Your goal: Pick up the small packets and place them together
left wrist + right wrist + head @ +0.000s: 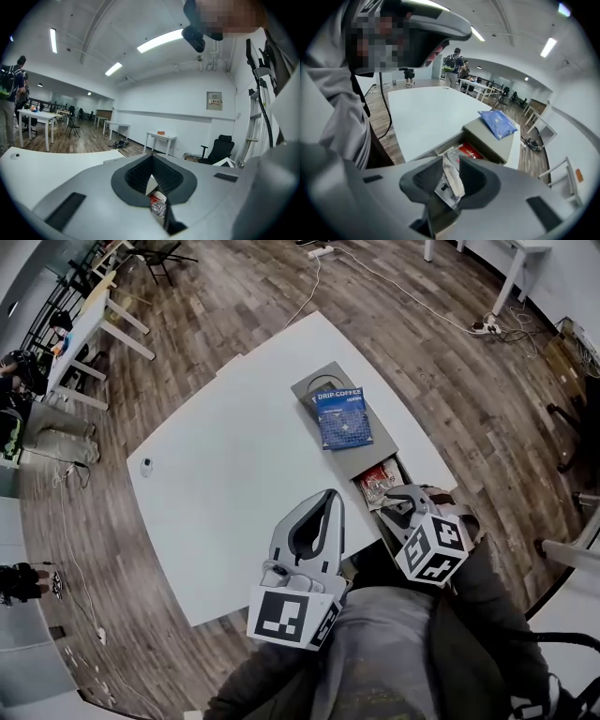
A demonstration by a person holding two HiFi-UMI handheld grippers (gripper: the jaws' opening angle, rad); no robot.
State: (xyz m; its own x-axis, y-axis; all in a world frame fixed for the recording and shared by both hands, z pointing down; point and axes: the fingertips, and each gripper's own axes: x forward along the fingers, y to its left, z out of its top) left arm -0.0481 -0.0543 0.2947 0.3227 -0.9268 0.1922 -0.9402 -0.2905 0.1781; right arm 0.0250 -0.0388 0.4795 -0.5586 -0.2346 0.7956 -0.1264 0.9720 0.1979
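Now, silvery packet [452, 180] over the grey box [492, 143].
Right gripper [451, 160] pinches it; left gripper [151, 157] is closed, empty.

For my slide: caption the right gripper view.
Right claw grips a pale packet above the open grey box, a red packet inside.

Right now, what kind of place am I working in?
Probably an open-plan office or lab room: several white tables, a black office chair, long ceiling strip lights, and a power strip with cables on the wood-look floor.
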